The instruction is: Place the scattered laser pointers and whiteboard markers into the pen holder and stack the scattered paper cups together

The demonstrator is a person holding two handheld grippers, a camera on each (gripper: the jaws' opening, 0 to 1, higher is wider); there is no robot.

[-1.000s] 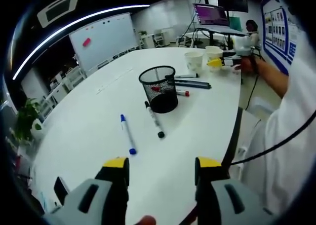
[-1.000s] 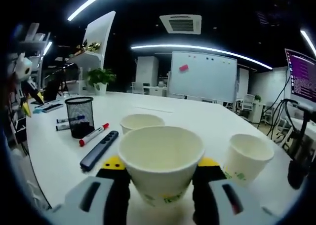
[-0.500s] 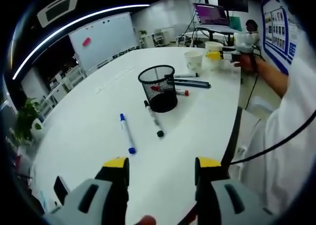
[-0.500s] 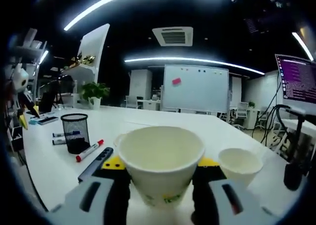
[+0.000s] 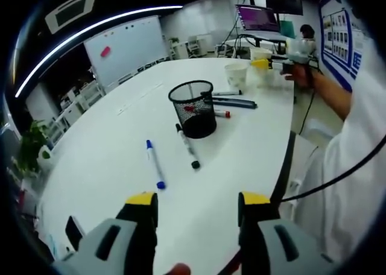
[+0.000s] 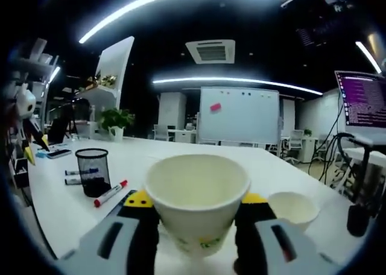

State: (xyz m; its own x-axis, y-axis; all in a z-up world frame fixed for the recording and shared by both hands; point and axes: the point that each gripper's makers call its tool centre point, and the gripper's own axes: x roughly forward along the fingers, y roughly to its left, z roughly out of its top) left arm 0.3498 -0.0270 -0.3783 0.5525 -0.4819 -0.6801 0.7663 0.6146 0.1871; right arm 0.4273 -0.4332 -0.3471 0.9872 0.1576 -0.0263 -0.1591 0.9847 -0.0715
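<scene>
The left gripper (image 5: 196, 205) hangs with its fingers (image 5: 142, 204) spread and bare. The right gripper (image 6: 196, 204) is clamped on a paper cup (image 6: 197, 193), a hand (image 5: 300, 75) behind it.

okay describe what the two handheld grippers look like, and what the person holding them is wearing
Both the left gripper and the right gripper have grey moulded bodies with dark oval slots, black jaws and yellow tips. In the left gripper view the person wears a white sleeve, with a thin black cable looping across it. No lettering or markings are legible on either gripper.
</scene>
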